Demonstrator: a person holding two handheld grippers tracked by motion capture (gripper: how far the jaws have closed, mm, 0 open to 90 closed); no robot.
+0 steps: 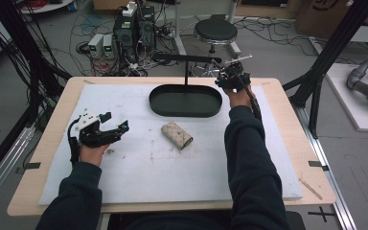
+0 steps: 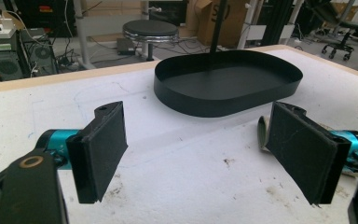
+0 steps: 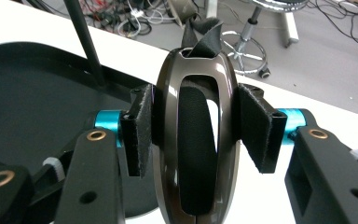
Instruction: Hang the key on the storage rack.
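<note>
Pinching a glossy brown oval case (image 3: 196, 140) between its pads, right gripper (image 3: 196, 133) beside the black tray (image 3: 37, 93).

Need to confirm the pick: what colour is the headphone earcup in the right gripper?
Glossy dark brown shell, black pad; earcup shows best in the right gripper view.

In the right gripper view, the glossy dark-brown oval object (image 3: 196, 140) clamped in the right claw (image 3: 198, 128) runs off the bottom edge, its lower end unseen. In the left gripper view, the beige cloth roll (image 2: 262, 133) lies mostly hidden behind the left claw's (image 2: 205, 154) right pad. From above, the oval object is too small to make out.
</note>
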